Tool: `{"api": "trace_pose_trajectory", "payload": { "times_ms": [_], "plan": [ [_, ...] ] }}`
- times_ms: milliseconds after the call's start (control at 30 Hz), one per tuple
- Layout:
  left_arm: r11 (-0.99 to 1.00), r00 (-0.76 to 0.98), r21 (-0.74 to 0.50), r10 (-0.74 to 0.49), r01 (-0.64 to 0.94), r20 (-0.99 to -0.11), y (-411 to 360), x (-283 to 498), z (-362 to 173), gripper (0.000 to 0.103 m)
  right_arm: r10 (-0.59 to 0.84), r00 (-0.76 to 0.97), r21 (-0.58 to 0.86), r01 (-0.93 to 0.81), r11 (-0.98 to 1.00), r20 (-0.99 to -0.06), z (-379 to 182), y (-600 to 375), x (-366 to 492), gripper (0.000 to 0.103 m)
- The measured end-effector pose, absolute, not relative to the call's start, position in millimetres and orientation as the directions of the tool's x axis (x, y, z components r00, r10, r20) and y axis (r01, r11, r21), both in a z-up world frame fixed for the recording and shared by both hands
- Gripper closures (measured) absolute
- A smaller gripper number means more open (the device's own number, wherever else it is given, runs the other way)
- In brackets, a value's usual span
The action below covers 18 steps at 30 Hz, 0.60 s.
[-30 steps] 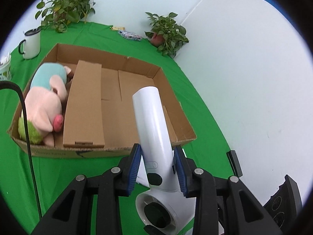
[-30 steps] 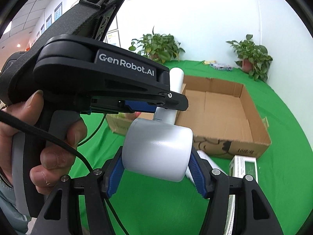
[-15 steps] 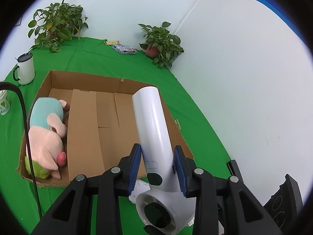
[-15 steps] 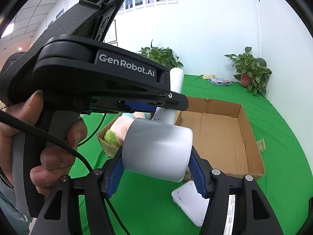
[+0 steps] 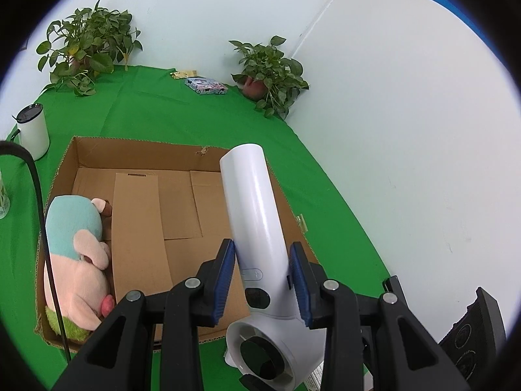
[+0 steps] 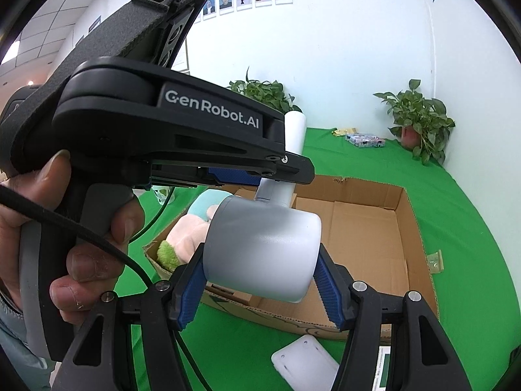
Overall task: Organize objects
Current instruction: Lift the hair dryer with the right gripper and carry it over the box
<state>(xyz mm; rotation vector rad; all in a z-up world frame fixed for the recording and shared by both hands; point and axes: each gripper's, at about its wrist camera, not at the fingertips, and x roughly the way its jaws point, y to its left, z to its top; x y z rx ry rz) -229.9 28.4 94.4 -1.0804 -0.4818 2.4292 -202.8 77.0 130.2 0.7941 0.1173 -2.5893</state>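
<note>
The white hair dryer hangs in the air over the near edge of the cardboard box, carried by both tools. The left hand-held gripper clamps its handle just above the buttons, and the right hand-held gripper closes on the round barrel. It looks like a rigid plastic shell — smooth, probably a little slippery, and heavier at the barrel end, so the two-point hold seems sensible; the straight handle is the surest place to pinch.

Compared with a second ago, the box sits lower and farther under the dryer in the left wrist view, and more of the box floor shows beside the plush toy. The grips themselves look unchanged. The green tabletop shows more widely beyond.
</note>
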Motion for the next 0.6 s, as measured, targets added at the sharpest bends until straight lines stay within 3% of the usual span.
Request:
{"api": "trace_pose_trajectory", "payload": {
  "times_ms": [600],
  "plan": [
    [-0.846,-0.516,-0.489,0.522,-0.213,-0.679,25,-290,54,0.07,-0.364,-0.676,0.082,0.411,-0.908,-0.641,105,70,-273,0.044]
  ]
}}
